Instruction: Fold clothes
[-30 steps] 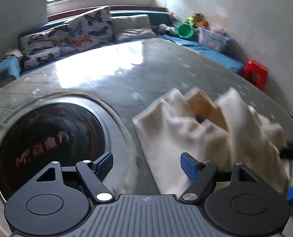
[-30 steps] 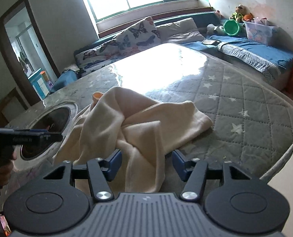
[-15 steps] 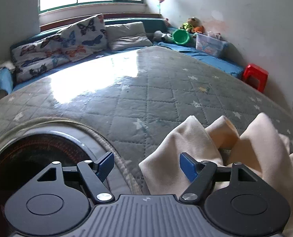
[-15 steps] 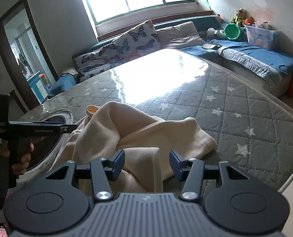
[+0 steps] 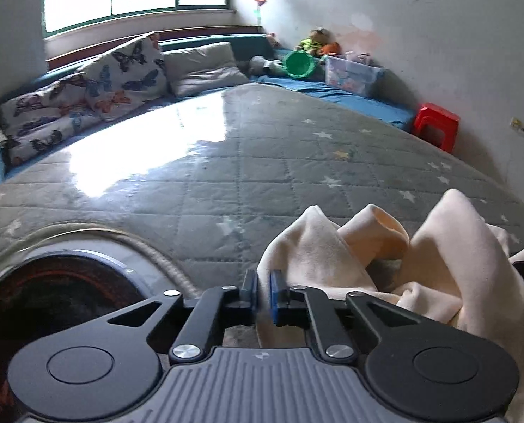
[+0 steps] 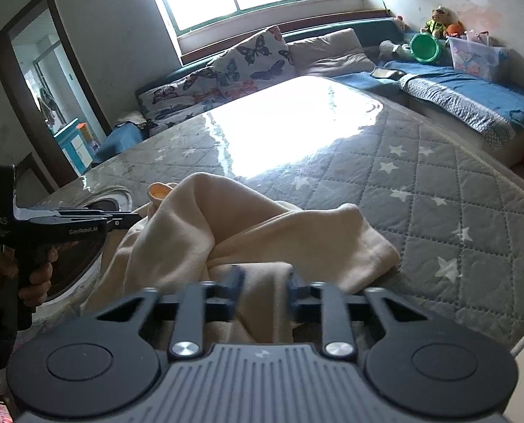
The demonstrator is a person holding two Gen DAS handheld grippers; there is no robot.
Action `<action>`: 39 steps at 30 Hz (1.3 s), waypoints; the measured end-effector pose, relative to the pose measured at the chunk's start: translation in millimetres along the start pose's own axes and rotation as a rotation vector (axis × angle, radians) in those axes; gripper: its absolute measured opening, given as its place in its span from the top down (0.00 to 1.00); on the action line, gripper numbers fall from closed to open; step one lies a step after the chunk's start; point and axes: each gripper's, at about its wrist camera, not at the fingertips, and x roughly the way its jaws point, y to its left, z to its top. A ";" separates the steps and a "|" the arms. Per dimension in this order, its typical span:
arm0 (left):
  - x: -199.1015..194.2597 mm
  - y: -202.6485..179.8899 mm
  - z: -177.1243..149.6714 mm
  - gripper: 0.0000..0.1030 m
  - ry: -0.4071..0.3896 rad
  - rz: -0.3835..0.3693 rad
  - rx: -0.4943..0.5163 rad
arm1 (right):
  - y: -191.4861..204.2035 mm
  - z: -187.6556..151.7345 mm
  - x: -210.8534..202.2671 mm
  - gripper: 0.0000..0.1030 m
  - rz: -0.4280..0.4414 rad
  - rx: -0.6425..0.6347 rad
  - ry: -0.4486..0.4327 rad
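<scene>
A crumpled cream fleece garment (image 6: pixel 262 236) lies in a heap on the near part of a grey quilted mattress with white stars (image 5: pixel 262 162), just right of a round dark-glass opening with a pale rim (image 5: pixel 47 303) set into the near left of the mattress. The step in hand looks like taking hold of the garment so it can be spread flat before any fold.

The left hand-held gripper (image 5: pixel 262 290) is clenched, its blue pads pinching the left edge of the cream cloth; in the right wrist view it reaches in from the left, carried by a person's hand (image 6: pixel 32 275).

The right hand-held gripper (image 6: pixel 262 287) is closing, with a bunched ridge of the garment between its blurred blue fingers (image 6: pixel 234 283); whether the pads already press on the cloth I cannot tell for sure, but a gap shows.

Next, once both grips are firm, the move probably calls for lifting and drawing the two hand-held grippers apart, so the cloth opens over the far, bare part of the mattress, well clear of the round opening.
</scene>
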 end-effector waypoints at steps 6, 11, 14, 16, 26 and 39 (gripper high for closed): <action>-31.5 20.6 -3.7 0.94 -0.035 0.105 -0.047 | 15.2 3.5 -12.4 0.92 -0.001 -0.058 -0.029; -68.6 45.3 -10.4 0.94 -0.086 0.230 -0.066 | 40.7 27.3 -20.1 0.93 0.017 -0.127 -0.094; -90.4 73.3 -14.1 0.94 -0.098 0.308 -0.136 | 64.1 49.4 -17.3 0.93 0.045 -0.181 -0.136; -103.3 95.1 -14.6 0.94 -0.103 0.357 -0.182 | 82.0 66.8 -13.3 0.93 0.065 -0.216 -0.168; -193.5 202.2 14.4 0.94 -0.186 0.571 -0.415 | 184.3 192.7 25.8 0.94 0.148 -0.285 -0.325; -297.3 214.8 40.8 0.94 -0.304 0.618 -0.350 | 214.2 237.2 8.2 0.94 0.205 -0.301 -0.426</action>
